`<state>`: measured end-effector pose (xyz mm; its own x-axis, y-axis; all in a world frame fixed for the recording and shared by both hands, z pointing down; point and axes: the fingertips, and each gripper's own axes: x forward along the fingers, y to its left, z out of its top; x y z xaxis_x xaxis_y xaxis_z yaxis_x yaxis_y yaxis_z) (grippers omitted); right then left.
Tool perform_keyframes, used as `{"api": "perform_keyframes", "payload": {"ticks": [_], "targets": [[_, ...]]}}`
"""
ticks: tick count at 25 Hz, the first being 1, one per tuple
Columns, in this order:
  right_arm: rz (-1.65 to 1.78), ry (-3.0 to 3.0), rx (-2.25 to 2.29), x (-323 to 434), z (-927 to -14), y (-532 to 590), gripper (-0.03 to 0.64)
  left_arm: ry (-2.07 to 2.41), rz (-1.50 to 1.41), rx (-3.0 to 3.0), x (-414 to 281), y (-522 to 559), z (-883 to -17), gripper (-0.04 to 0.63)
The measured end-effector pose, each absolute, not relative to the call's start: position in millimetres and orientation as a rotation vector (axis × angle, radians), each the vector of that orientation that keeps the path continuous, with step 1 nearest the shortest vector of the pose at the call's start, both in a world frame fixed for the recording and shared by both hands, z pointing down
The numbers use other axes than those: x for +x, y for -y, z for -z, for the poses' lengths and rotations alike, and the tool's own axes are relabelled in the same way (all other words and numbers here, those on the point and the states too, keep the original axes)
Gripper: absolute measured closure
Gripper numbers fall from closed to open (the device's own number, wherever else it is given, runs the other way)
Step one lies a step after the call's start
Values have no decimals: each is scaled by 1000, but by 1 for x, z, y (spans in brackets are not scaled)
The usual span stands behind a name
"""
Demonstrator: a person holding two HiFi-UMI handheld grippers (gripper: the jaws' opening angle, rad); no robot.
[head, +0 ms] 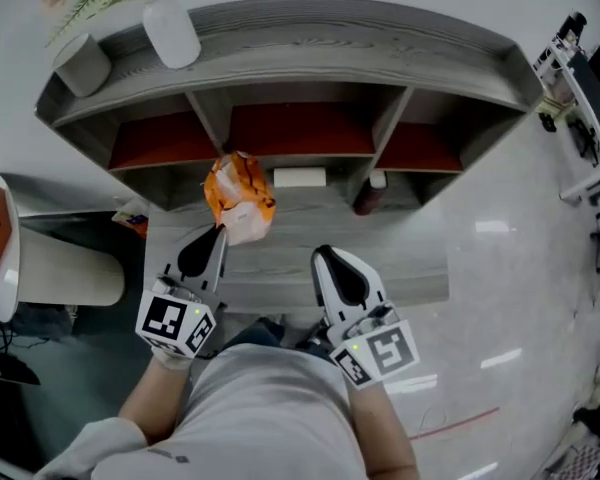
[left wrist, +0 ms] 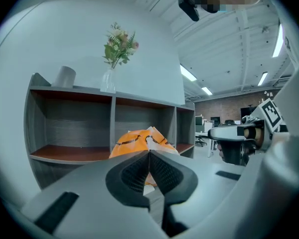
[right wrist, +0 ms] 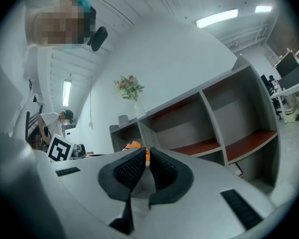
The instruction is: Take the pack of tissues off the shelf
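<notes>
Shelf (head: 330, 38), white box (head: 300, 177) in middle compartment

A pale grey top (head: 265, 413) with a light sleeve (head: 85, 453) is worn. The left tongs (head: 219, 230) and right tongs (head: 323, 254) are shaped as light grey shells lined with black ribbed pads (left wrist: 134, 176). Behind each, a white cube (head: 176, 320) printed with black square markers is mounted.

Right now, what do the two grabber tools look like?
Both are pale grey plastic. The left gripper and right gripper each narrow to a rounded nose lined with black, bumpy pads. Each carries a cube with black-and-white square markers and a tiny glowing light. The person wears a light grey top; its long sleeve shows on the left arm.
</notes>
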<state>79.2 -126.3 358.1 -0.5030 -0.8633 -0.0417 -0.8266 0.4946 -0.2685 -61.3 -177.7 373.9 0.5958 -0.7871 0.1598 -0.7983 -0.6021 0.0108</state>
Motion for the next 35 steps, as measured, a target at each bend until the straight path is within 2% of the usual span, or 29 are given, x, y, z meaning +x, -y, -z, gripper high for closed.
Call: {"api": "perform_keyframes", "payload": {"ticks": [17,35], "targets": [[307,-2693,-1303,21,-359,171,584,1501,-252,2629,-127,177,-386,578],[306,-2773,-1264,2,-366,184,584,1524,-265,2582,-145,183,-394,578]]}}
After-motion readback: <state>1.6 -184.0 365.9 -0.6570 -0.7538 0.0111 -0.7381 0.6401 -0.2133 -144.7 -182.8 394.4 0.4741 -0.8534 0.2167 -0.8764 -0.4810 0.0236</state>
